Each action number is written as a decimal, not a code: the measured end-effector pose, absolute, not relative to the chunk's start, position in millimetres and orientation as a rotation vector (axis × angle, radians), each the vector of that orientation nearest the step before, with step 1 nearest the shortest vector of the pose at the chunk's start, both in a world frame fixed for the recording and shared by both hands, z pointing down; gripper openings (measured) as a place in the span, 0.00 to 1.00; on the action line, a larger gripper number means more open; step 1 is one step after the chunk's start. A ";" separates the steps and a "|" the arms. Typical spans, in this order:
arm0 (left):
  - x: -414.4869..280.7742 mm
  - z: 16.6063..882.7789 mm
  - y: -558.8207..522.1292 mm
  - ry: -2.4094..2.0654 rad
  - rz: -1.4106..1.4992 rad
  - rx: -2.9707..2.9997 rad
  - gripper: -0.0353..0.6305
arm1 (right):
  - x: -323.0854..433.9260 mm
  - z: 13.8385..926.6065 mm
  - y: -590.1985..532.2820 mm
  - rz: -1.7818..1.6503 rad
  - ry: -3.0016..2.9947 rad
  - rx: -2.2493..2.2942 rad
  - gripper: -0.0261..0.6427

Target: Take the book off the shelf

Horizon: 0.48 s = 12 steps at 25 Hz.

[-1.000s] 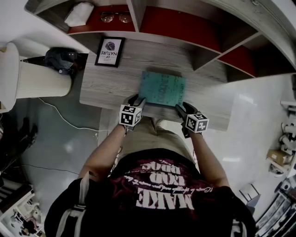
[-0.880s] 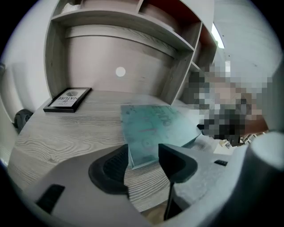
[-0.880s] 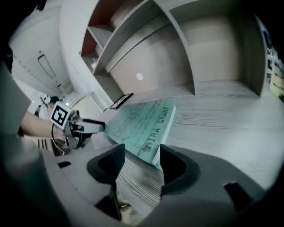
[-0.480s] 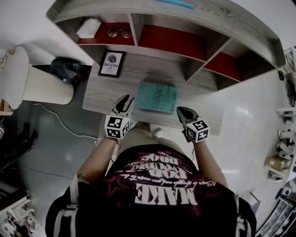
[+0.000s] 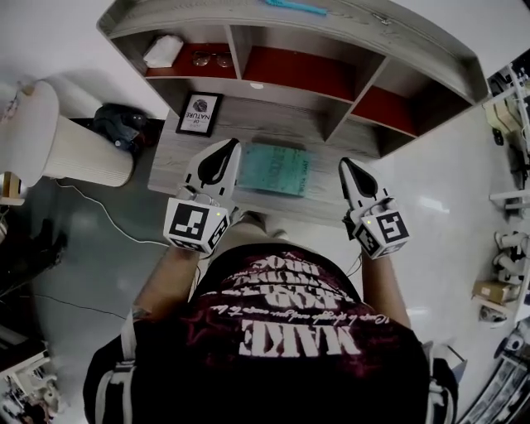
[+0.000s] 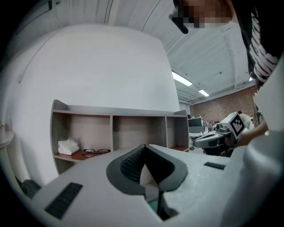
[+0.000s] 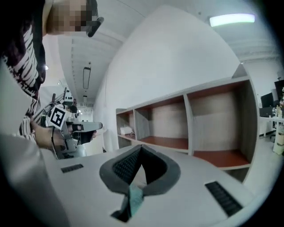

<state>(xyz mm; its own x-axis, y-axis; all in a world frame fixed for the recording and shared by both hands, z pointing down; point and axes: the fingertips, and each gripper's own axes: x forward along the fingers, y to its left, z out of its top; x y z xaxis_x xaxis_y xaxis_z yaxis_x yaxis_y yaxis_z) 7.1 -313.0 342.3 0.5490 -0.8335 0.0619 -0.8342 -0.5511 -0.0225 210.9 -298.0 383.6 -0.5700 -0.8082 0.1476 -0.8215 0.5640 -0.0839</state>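
Note:
A teal book (image 5: 275, 168) lies flat on the grey wooden desk (image 5: 170, 157), in front of the shelf unit (image 5: 281, 66) with red-lined compartments. My left gripper (image 5: 229, 146) hangs raised beside the book's left edge, jaws shut and empty. My right gripper (image 5: 344, 163) hangs raised off the book's right side, also shut on nothing. In the left gripper view the shut gripper (image 6: 144, 148) points at the shelf (image 6: 111, 133). In the right gripper view the shut gripper (image 7: 141, 148) faces the shelf (image 7: 186, 128), with a sliver of the teal book (image 7: 134, 199) below the jaws.
A framed print (image 5: 199, 113) stands at the desk's back left. Glasses (image 5: 209, 59) and a white cloth (image 5: 162, 50) sit in the shelf's left compartment. A thin teal item (image 5: 296, 7) lies on the shelf top. A white ribbed cylinder (image 5: 74, 157) stands left of the desk.
Both grippers drew back from the book's near corners, rose towards the camera and shut. The book stayed flat on the desk.

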 end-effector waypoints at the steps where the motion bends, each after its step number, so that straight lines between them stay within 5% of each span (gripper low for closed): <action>1: 8.9 333.1 -310.4 -1.491 0.096 2.755 0.06 | 214.2 369.7 -296.5 0.206 -2.709 1.424 0.04; 12: 5.8 317.8 -304.0 -1.528 0.090 2.712 0.06 | 209.9 335.2 -295.6 0.159 -2.763 1.407 0.04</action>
<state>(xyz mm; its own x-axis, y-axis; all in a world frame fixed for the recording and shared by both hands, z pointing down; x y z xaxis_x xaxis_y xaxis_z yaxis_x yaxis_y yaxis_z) 5.8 -304.0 317.8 0.5167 -0.8538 0.0636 -0.8554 -0.5180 -0.0045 209.9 -295.6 335.2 -0.5890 -0.8042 0.0792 -0.8080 0.5844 -0.0747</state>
